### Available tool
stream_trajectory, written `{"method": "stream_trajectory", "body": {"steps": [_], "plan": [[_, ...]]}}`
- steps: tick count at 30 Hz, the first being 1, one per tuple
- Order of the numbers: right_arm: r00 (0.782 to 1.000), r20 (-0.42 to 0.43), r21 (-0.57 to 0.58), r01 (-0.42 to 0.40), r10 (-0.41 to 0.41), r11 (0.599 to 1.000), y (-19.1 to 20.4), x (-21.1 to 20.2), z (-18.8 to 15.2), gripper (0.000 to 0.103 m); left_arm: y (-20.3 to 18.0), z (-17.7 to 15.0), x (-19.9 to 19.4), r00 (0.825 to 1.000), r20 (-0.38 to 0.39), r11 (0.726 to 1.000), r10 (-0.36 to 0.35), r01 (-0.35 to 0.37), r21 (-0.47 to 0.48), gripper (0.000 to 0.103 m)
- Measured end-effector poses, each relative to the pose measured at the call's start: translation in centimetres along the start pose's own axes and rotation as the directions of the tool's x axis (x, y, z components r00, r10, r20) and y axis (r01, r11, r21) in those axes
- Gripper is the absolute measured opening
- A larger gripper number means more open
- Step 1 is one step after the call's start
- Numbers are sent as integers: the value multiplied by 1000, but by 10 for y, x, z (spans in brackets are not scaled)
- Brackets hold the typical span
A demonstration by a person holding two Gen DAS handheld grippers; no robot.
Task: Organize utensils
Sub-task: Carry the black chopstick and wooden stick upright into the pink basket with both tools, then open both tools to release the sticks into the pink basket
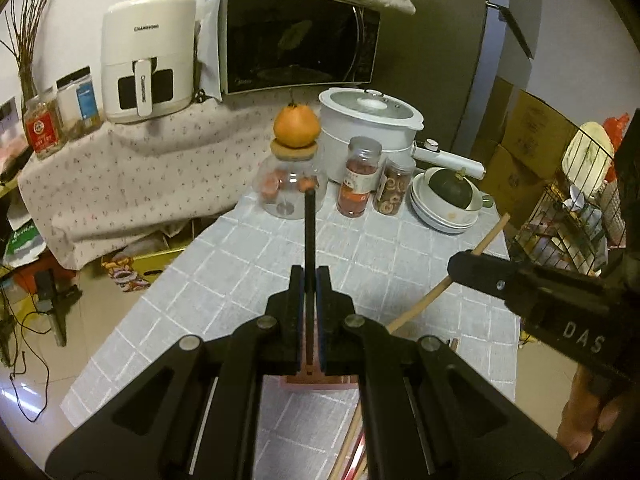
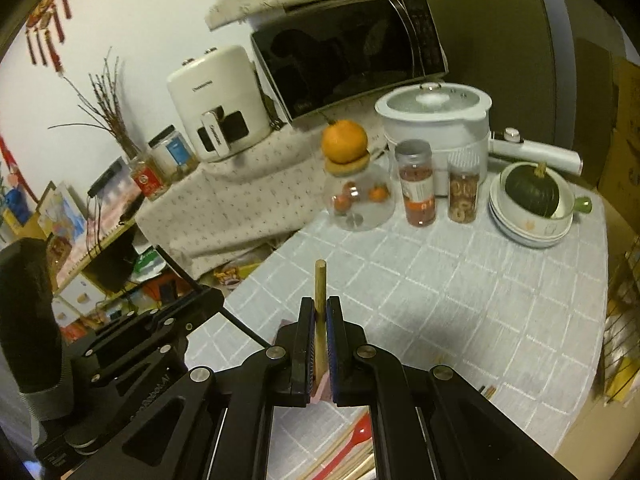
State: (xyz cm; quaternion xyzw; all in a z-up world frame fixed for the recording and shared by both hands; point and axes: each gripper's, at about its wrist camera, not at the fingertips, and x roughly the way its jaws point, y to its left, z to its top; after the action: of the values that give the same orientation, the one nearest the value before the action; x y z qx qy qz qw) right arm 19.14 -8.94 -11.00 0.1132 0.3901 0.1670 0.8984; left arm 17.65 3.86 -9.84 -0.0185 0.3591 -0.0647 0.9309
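My left gripper (image 1: 309,280) is shut on a thin black stick-like utensil (image 1: 309,236) that points up and away over the table. My right gripper (image 2: 319,307) is shut on a wooden stick (image 2: 320,284), a chopstick or handle; it also shows in the left wrist view (image 1: 486,242), held by the right gripper (image 1: 466,266) at the right. A pink holder (image 1: 318,380) sits on the table just below my left fingers and shows below my right fingers too (image 2: 320,390). More wooden chopsticks (image 2: 344,460) and a red utensil (image 2: 352,440) lie near the front edge.
The table has a grey checked cloth (image 2: 460,292). At its far end stand a glass jar with an orange on top (image 2: 348,184), two spice jars (image 2: 418,184), a white pot (image 2: 436,120) and stacked bowls with a green squash (image 2: 532,200). A wire dish rack (image 1: 576,216) stands right.
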Motion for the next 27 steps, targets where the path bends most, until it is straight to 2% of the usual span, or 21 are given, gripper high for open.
{"method": "stream_trajectory", "body": {"steps": [4, 5, 7, 8, 9, 11, 13, 14, 15, 17, 21, 27], "plan": [[1000, 4, 14, 2, -2, 1000, -4, 3, 1, 7, 0, 3, 4, 1000, 12, 1000, 0, 0, 0, 7], [1000, 6, 16, -1, 0, 1000, -5, 3, 1, 8, 0, 3, 3, 1000, 17, 1000, -2, 2, -4, 10], [1000, 13, 21, 0, 0, 1000, -5, 1, 2, 14, 1, 4, 3, 1000, 16, 1000, -12, 12, -15, 27], [1000, 18, 24, 0, -1, 1000, -6, -2, 2, 20, 1, 4, -1, 1000, 23, 1000, -8, 9, -22, 42], [1000, 25, 27, -2, 1, 1000, -6, -5, 3, 23, 1, 5, -3, 1000, 28, 1000, -7, 8, -26, 53], [999, 43, 30, -7, 5, 1000, -9, -16, 5, 25, 2, 5, -9, 999, 30, 999, -21, 22, -42, 60], [998, 63, 37, -5, 3, 999, -11, -28, 6, 33, 3, 5, -12, 999, 16, 998, -32, 33, -55, 64], [997, 74, 39, -4, 1, 999, -12, -34, 6, 43, 3, 4, -17, 999, 12, 998, -39, 40, -58, 68], [996, 89, 38, -4, 0, 999, -12, -42, 6, 48, 3, 4, -18, 999, 8, 997, -42, 43, -59, 74], [994, 107, 26, -2, -1, 1000, -14, -54, 6, 50, 3, 3, -25, 999, 7, 997, -49, 49, -61, 82], [994, 107, 13, 17, -19, 1000, -20, -69, 2, 60, 3, -3, -34, 997, -23, 996, -70, 68, -52, 85], [996, 64, 13, 65, -65, 998, -36, -75, -9, 68, 8, -20, -35, 993, -108, 999, -45, 42, -24, 86]]}}
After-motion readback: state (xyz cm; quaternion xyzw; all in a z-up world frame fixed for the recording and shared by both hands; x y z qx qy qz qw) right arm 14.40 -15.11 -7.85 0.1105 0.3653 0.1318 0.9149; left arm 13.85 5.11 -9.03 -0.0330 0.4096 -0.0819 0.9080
